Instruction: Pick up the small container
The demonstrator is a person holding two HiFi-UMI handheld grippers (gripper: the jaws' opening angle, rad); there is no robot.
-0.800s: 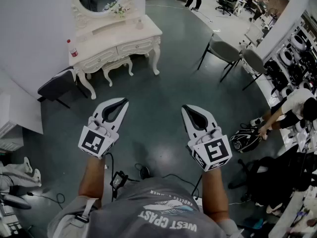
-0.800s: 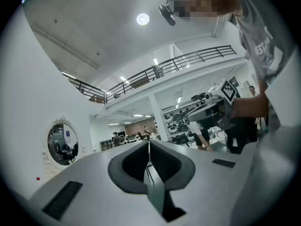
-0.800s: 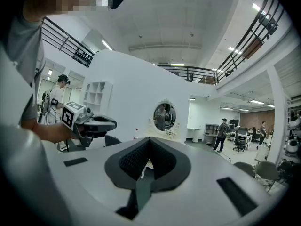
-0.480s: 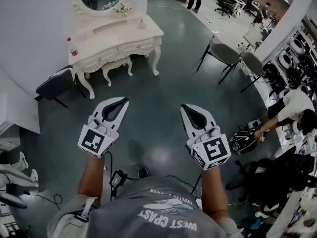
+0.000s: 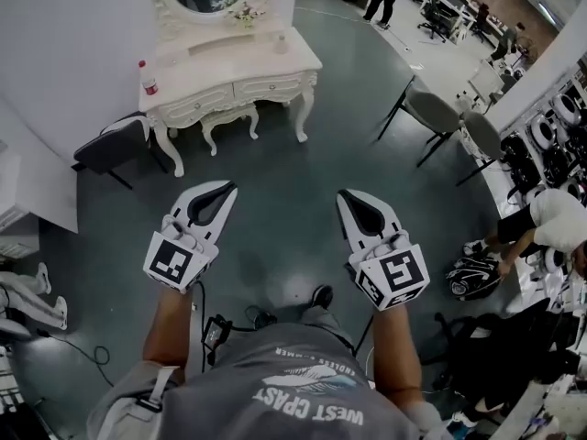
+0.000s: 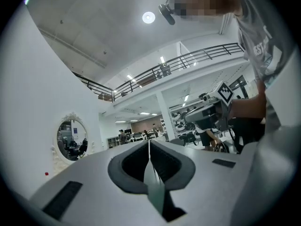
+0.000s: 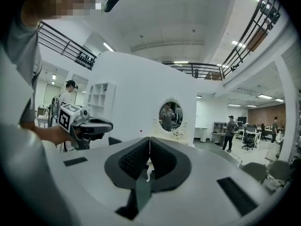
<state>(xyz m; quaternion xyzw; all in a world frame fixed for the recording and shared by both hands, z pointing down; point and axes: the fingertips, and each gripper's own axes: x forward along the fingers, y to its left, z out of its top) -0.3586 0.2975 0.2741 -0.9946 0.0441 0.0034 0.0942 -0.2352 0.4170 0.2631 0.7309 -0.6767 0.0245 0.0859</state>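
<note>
Head view: left claw (image 5: 229, 188) and right claw (image 5: 342, 196) are both closed and empty. The small container (image 5: 281, 45) stands near the right edge of the vanity tabletop (image 5: 229, 67), well apart from them, with a red-capped bottle (image 5: 147, 78) at the left edge.

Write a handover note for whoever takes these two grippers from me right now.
Left gripper: jaws shut, empty.
Right gripper: jaws shut, empty.
Both are held out over the dark floor, well short of the white carved dressing table ahead.
A small pale item at the tabletop's right end may be the small container; it is too small to be sure.
Done: nothing picked up.
Left: walk up, open the jaws, grasp, lift.
</note>
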